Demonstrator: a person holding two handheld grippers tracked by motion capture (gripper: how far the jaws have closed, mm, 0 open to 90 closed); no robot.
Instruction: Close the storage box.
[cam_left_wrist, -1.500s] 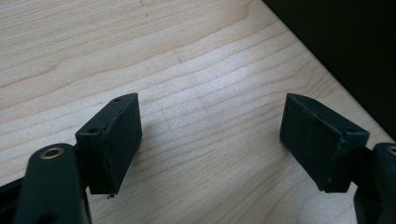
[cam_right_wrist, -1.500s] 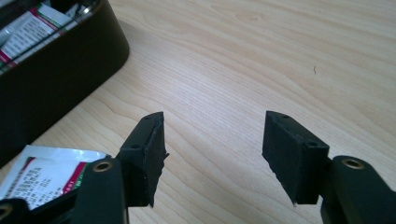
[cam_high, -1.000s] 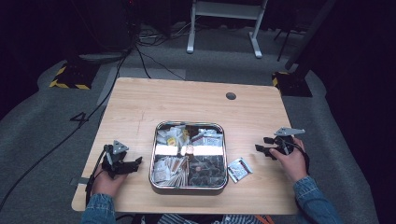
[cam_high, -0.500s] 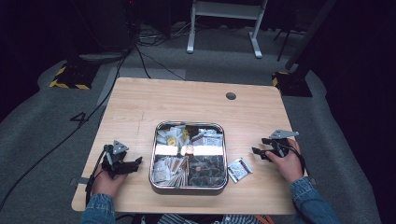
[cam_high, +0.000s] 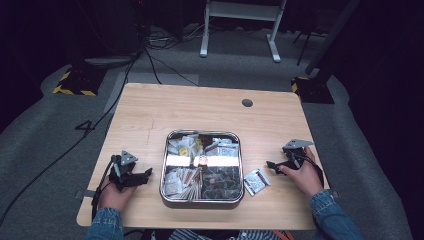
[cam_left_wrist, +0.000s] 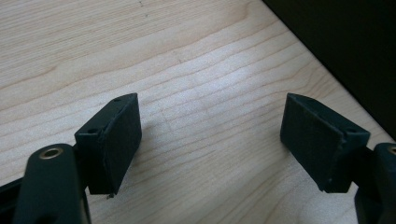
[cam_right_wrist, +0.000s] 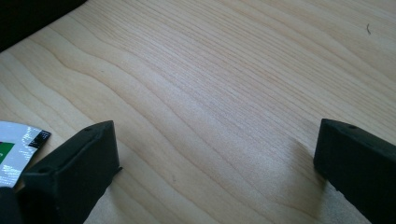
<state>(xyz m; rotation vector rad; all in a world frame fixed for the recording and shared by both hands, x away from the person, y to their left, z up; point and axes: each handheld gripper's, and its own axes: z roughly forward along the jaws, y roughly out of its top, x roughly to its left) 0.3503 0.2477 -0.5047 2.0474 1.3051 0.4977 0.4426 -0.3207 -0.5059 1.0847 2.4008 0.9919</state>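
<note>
Nearest the person's edge of the tabletop (cam_high: 150, 107), the left gripper (cam_high: 143, 176) is rested on the wood beside the tray's left wall, and its fingers (cam_left_wrist: 116, 140) are seen spread wide over bare grain with nothing between them. On the other side, the right gripper (cam_high: 272, 165) is held low over the wood, and its fingers (cam_right_wrist: 79, 163) have just been opening; they are now parted as wide as they go, with only wood between them. One foil sachet (cam_high: 256, 181) is laid flat on the tabletop just right of the tray's near right corner, between the tray and the right gripper (its white corner with a green patch is caught at the left edge of the right gripper view (cam_right_wrist: 16, 151)). It is touched by neither gripper.

In the middle, the square steel tray (cam_high: 202, 133) is seen still heaped with many more sachets (cam_high: 182, 177) and small packets, too jumbled to be counted.

Judged from this, the work of moving sachets out of the tray is barely begun: one piece is set down outside, and nearly the whole load is left inside. The far half of the tabletop is kept free apart from the round cable hole (cam_high: 247, 103).
</note>
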